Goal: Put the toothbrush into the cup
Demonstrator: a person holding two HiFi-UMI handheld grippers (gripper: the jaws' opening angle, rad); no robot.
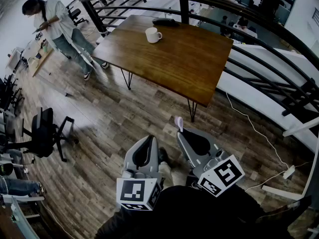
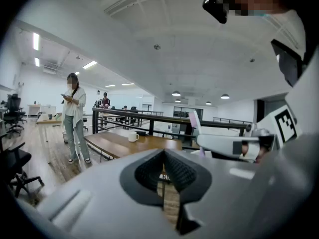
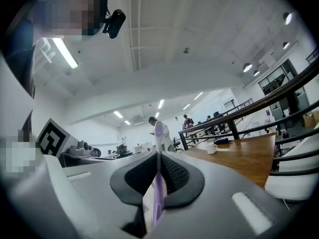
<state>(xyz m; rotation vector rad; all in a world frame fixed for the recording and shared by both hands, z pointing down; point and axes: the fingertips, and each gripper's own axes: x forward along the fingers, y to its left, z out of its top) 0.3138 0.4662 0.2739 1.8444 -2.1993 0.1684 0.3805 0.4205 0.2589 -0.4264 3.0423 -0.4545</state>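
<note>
A white cup (image 1: 153, 35) stands near the far edge of the wooden table (image 1: 174, 63), well ahead of both grippers. My right gripper (image 1: 181, 134) is shut on a purple toothbrush (image 1: 178, 123), whose head sticks up past the fingertips. In the right gripper view the toothbrush (image 3: 158, 183) runs upright between the jaws of the right gripper (image 3: 158, 156), with the cup (image 3: 212, 148) far off to the right. My left gripper (image 1: 149, 138) is beside it, shut with nothing in it. The left gripper view shows the shut left gripper (image 2: 163, 154), the cup (image 2: 133, 136) and the toothbrush (image 2: 193, 119).
A person (image 1: 60, 26) stands by the table's left end. A flat dark object (image 1: 166, 22) lies behind the cup. A black railing (image 1: 239, 14) curves round the table's far and right sides. An office chair (image 1: 45, 131) stands at the left, and cables (image 1: 259, 133) lie on the wooden floor.
</note>
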